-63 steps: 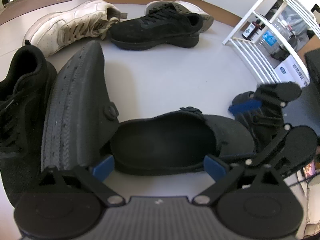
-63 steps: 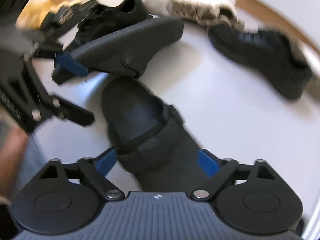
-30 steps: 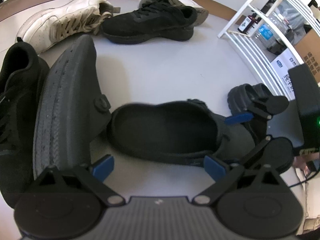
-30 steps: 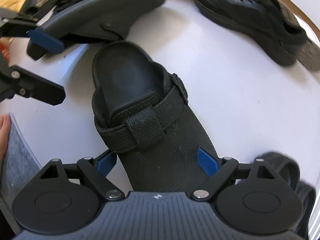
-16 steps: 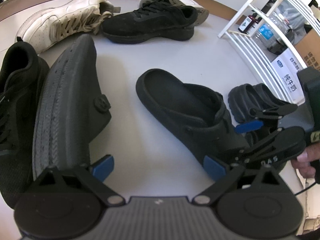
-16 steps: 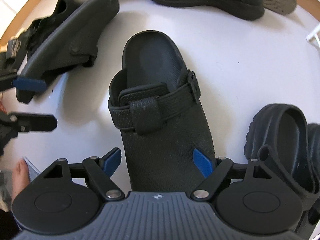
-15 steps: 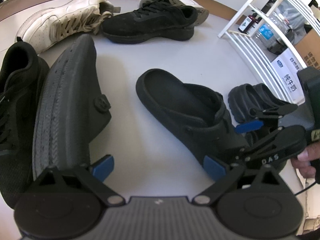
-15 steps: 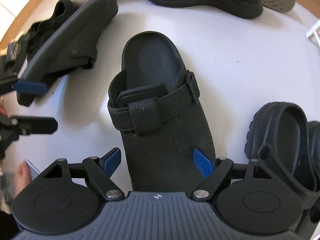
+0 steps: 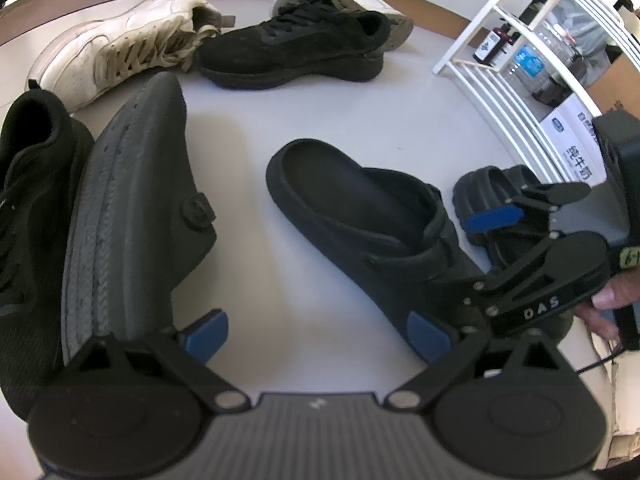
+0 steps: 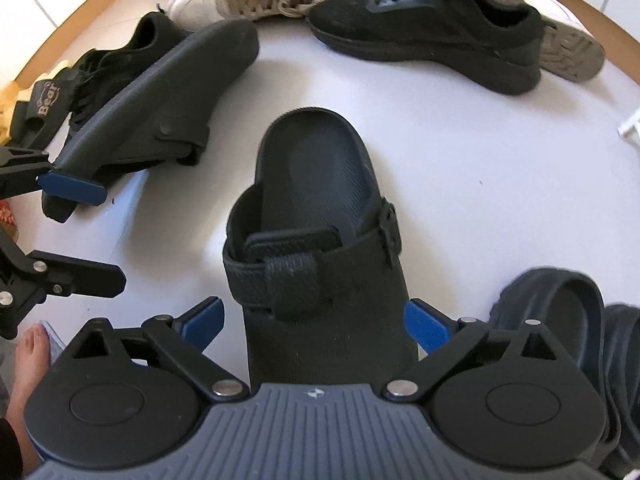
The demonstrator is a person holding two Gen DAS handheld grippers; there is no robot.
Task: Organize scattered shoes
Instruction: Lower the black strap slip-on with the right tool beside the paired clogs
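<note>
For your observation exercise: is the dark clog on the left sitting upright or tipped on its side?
Tipped on its side: the dark clog shows its ribbed sole facing sideways.

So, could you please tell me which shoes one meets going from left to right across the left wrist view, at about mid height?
Black lace-up sneaker → dark clog tipped on its side, sole showing → upright black clog with strap → dark slide sandal, partly behind the right gripper.

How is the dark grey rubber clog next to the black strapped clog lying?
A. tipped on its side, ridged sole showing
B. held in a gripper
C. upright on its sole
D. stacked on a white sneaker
A: the dark grey rubber clog lies on its side, ridged sole exposed, beside the upright black strapped clog.
</note>
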